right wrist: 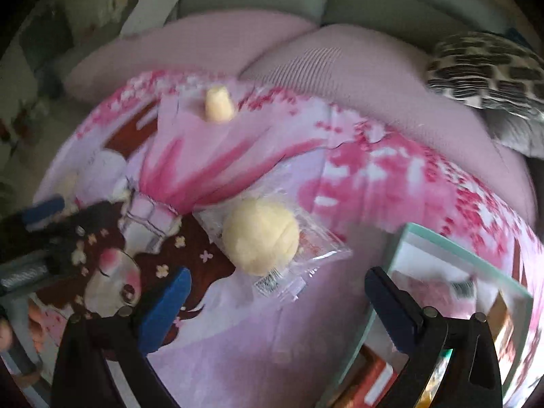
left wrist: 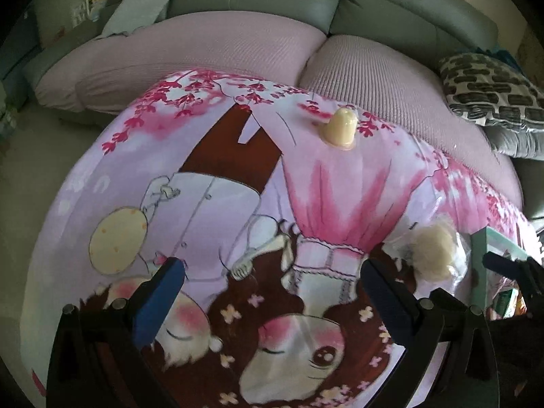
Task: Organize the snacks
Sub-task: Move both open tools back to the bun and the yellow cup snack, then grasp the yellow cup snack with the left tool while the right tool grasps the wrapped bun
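Note:
A pale round bun in a clear wrapper (right wrist: 261, 238) lies on the pink cartoon cloth (right wrist: 391, 183), just ahead of my open, empty right gripper (right wrist: 275, 292). It also shows at the right of the left wrist view (left wrist: 433, 250). A small cream jelly cup (left wrist: 339, 125) stands at the far edge of the cloth and shows in the right wrist view (right wrist: 217, 105) too. A teal-rimmed box (right wrist: 452, 248) holding packaged snacks sits at the right, by my right finger. My left gripper (left wrist: 272, 278) is open and empty over the cloth.
A pink-covered sofa (left wrist: 210, 54) runs behind the cloth. A black-and-white patterned cushion (left wrist: 493, 88) lies at the right. The box's edge shows in the left wrist view (left wrist: 489, 238). My left gripper appears at the left of the right wrist view (right wrist: 44, 214).

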Demonstrator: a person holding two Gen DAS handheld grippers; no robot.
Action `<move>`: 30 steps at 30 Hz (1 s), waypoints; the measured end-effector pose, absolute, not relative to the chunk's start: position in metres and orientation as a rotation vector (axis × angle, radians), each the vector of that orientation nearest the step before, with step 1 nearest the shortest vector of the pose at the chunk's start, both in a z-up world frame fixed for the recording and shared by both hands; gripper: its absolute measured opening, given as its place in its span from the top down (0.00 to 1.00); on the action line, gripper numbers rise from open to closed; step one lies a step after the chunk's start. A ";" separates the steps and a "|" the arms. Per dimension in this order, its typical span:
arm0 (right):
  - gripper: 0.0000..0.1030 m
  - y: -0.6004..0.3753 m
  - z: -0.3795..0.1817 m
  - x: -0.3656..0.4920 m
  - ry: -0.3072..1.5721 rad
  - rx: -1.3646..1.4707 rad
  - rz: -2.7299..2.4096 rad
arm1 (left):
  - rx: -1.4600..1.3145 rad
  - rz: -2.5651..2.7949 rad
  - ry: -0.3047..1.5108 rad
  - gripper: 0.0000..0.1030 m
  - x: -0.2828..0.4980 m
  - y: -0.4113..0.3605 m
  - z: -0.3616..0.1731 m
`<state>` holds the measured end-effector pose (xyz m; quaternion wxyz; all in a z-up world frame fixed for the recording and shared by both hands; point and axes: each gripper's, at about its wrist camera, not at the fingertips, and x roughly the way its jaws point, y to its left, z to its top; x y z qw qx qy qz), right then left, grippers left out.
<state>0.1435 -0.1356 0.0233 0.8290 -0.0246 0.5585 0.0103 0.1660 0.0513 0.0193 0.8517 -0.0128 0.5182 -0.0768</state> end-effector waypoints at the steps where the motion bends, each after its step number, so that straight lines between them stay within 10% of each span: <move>1: 0.00 -0.135 0.020 0.147 1.197 -0.072 0.016 | -0.024 -0.162 1.096 0.00 0.170 0.053 0.019; 12: 0.01 -0.131 0.000 0.186 1.235 -0.187 0.047 | -0.001 -0.289 1.176 0.00 0.219 0.047 0.017; 19: 0.31 -0.141 0.010 0.199 1.234 -0.080 0.067 | -0.031 -0.373 1.218 0.00 0.253 0.036 0.025; 30: 0.39 -0.158 0.018 0.214 1.238 -0.032 0.036 | 0.119 -0.454 1.253 0.03 0.308 -0.035 0.019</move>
